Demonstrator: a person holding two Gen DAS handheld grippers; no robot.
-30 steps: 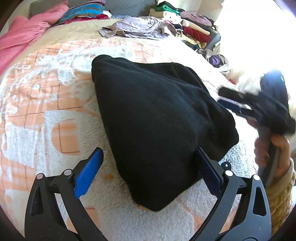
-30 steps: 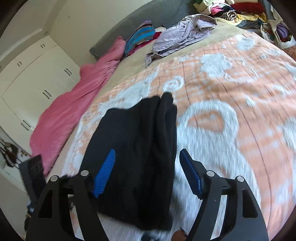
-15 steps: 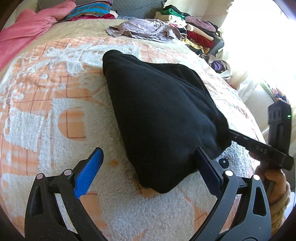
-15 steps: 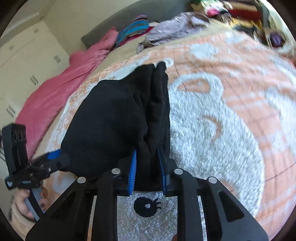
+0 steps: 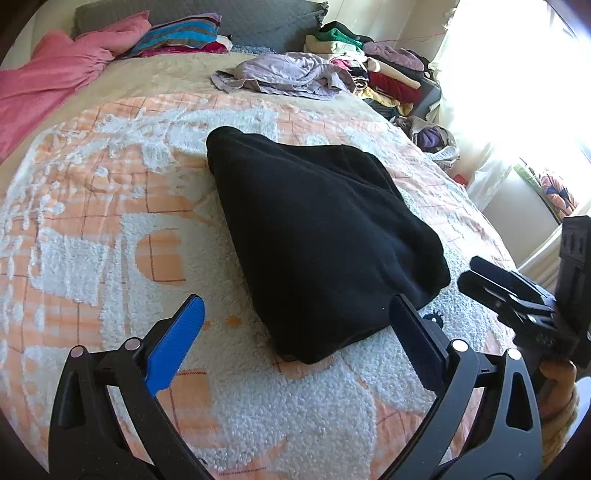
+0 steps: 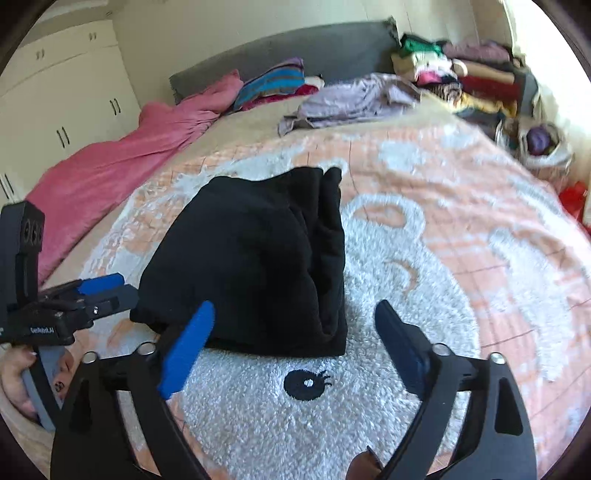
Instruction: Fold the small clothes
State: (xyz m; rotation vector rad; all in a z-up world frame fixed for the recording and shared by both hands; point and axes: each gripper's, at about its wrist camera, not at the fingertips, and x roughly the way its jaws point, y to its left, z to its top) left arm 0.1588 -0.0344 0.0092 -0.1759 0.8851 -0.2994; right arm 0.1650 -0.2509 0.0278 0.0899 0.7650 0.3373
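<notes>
A folded black garment (image 5: 317, 236) lies on the orange and white blanket (image 5: 92, 221) of a bed. My left gripper (image 5: 295, 332) is open just short of the garment's near corner; its right finger (image 5: 417, 343) is at the cloth's edge, and whether it touches is unclear. From the right wrist view the same black garment (image 6: 258, 266) shows its stacked folds. My right gripper (image 6: 293, 321) stands open in front of the garment's near edge, holding nothing. Each gripper appears in the other's view: the right gripper (image 5: 471, 275) at the right, the left gripper (image 6: 127, 286) at the left.
A pink cover (image 6: 122, 166) lies along the bed's far left. Crumpled lilac clothes (image 5: 280, 74) and a striped cloth (image 5: 181, 35) sit near the grey headboard (image 6: 295, 48). Piled clothes (image 5: 380, 70) stand at the far right corner. White wardrobe doors (image 6: 62, 99) line the wall.
My right gripper, shut on the garment's near edge half a second ago, has opened and drawn back. The garment now rests on the blanket. The left gripper stays open.
</notes>
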